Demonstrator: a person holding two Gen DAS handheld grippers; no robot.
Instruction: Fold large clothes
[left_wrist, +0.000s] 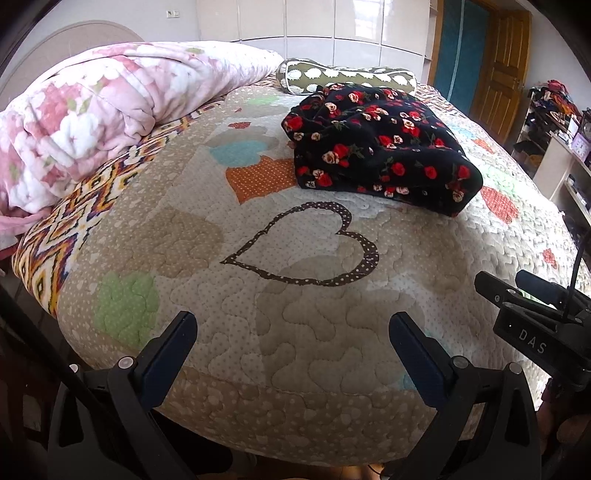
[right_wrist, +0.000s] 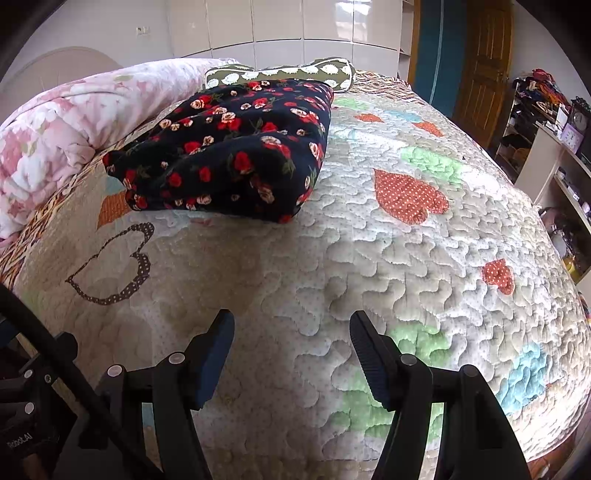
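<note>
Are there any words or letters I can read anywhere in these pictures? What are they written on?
"DAS": white letters on the black body of the right gripper, seen from the left wrist camera.
"Robot.AI": small, turned sideways, on the left gripper's black body; I'm not fully sure.
Clock on the shelf: numbers too small to read.

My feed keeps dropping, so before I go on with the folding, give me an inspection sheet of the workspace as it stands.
Surface: quilted bedspread with heart patches, covering the bed.
Job's things: black floral garment lying as a folded bundle on the bedspread, nothing gripping it.
Clutter: pink floral duvet bunched along the left side; olive patterned pillow just behind the garment.
Grippers: left gripper open, empty, near the bed's front edge; right gripper open, empty, short of the garment.
Cables: one black cable rising from the right gripper's body.
Surroundings: wooden door, white wardrobe, crowded shelves to the right.
</note>
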